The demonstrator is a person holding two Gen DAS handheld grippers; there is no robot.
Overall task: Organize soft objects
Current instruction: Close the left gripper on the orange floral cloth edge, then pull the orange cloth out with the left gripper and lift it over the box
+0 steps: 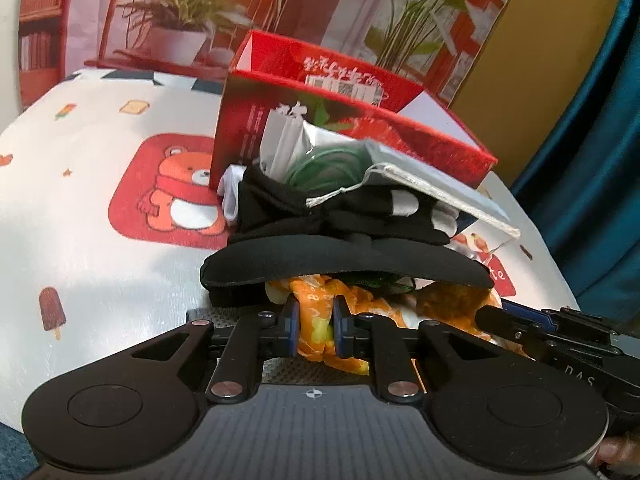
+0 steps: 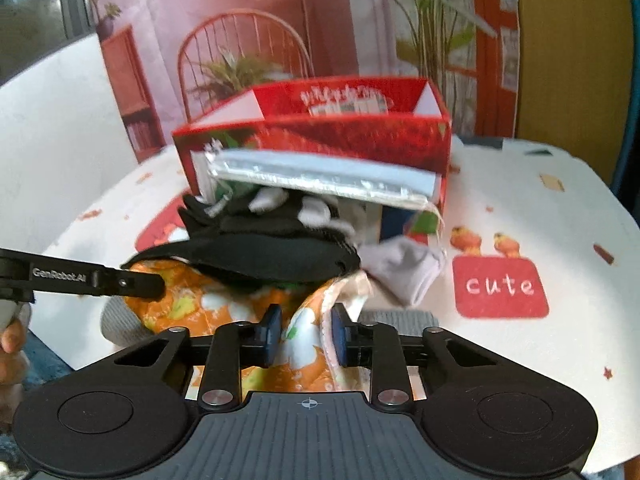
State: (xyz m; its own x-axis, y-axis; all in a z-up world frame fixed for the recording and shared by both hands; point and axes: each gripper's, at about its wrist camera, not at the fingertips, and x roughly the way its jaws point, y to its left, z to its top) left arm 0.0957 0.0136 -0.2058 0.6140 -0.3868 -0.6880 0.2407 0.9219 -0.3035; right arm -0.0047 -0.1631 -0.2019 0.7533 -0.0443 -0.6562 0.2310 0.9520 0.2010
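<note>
On the left of the heap, the left gripper [image 1: 314,322] is pinching a fold of the orange printed cloth [image 1: 316,300], its jaws drawn close with only the bunched fabric between them. Taking the near edge this way is probably meant to let the cloth carry the load like a sling. Sitting on that cloth is a black padded piece [image 1: 340,264], and on top of it are lying black and white socks [image 1: 352,208], a green coil [image 1: 324,166] and a flat grey pouch [image 1: 436,188], which is leaning back against the open red box [image 1: 360,140]. Everything is resting on the cartoon-print tablecloth [image 1: 100,184]. Further right, the right gripper [image 2: 306,330] is likewise clamping the same cloth [image 2: 304,320] at another point on its near edge, so both hands are sharing one sheet and keeping the bundle level. A grey sock [image 2: 404,268] is spilling off the right side; motion blur makes it unclear whether the cloth is supporting it.
</note>
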